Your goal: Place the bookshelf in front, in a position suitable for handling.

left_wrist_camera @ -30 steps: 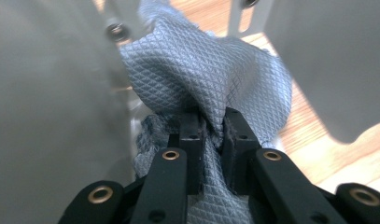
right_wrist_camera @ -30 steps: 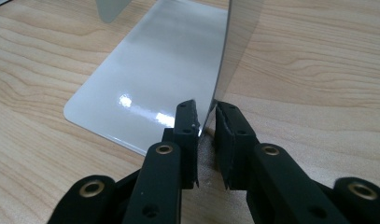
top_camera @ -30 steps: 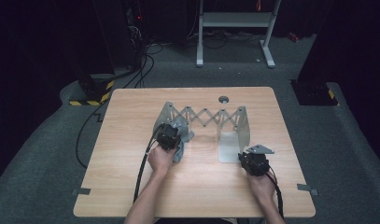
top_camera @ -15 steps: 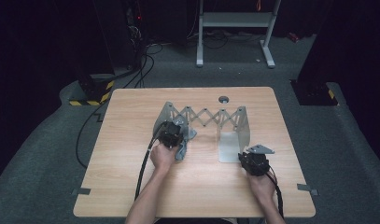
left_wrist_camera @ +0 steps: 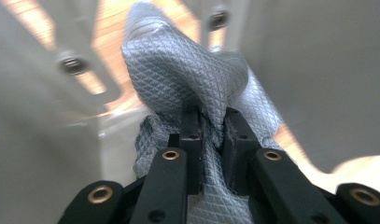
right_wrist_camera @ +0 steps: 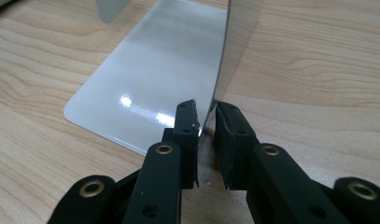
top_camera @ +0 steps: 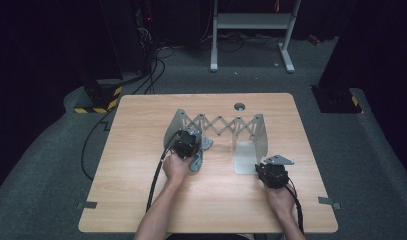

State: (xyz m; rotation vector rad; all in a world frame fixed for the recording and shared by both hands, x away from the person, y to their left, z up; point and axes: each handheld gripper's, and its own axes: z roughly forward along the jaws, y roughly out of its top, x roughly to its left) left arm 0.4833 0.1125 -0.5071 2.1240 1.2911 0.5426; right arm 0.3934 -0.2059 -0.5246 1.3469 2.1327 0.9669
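Nearest, the right gripper [top_camera: 272,172] at five o'clock has its jaws clamped on the rack's [top_camera: 226,127] upright end plate [right_wrist_camera: 236,42], bare worktop [top_camera: 141,165] all around. The left gripper [top_camera: 185,145] at nine o'clock pinches the grey cloth [left_wrist_camera: 187,79] against the rack's far plate. Beyond, a grommet [top_camera: 239,106] sits near the twelve o'clock edge.

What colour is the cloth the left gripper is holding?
The cloth is grey with a small diamond pattern, clearest in the left gripper view.

No readable text, labels, brands or numbers anywhere, yellow-and-black hazard striping on a floor block [top_camera: 98,100] at left of the high view, possibly unmarked
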